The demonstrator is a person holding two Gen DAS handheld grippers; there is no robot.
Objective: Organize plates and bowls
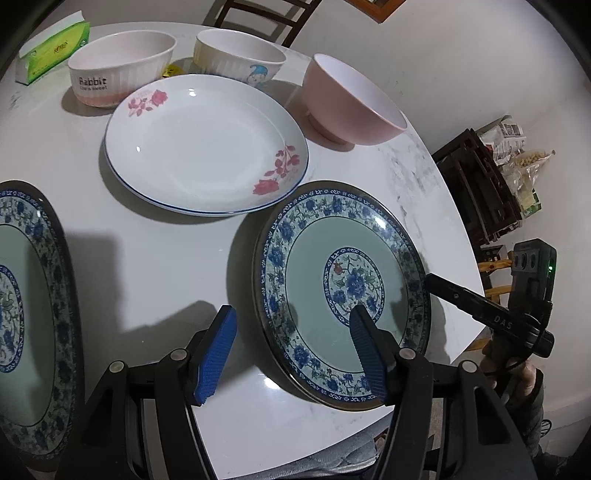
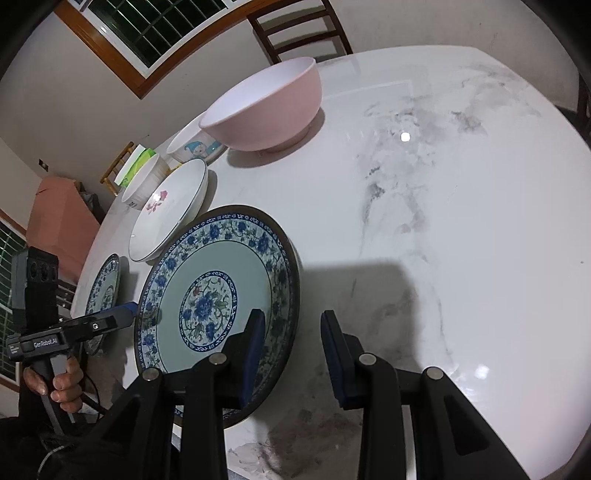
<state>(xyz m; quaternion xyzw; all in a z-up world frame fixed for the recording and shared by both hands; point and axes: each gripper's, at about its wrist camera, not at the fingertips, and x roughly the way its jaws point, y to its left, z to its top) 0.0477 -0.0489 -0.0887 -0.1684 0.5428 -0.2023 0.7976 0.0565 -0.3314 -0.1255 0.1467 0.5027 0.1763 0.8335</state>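
Note:
A blue-flowered plate (image 1: 343, 295) lies near the table's front edge; it also shows in the right wrist view (image 2: 218, 295). A second blue-flowered plate (image 1: 26, 317) lies to its left (image 2: 103, 291). Behind them sits a white plate with pink roses (image 1: 207, 144) (image 2: 170, 210). Farther back stand a "Rabbit" bowl (image 1: 118, 70), a cartoon bowl (image 1: 240, 55) and a pink bowl (image 1: 351, 99) (image 2: 266, 107). My left gripper (image 1: 291, 332) is open, straddling the near plate's left rim. My right gripper (image 2: 291, 332) is open, straddling its right rim, and also shows in the left wrist view (image 1: 430, 280).
The white marble table (image 2: 443, 184) extends to the right. A green tissue pack (image 1: 51, 48) lies at the back left. Wooden chairs (image 1: 258, 18) stand behind the table, and a dark rack with bags (image 1: 491, 184) stands off to the right.

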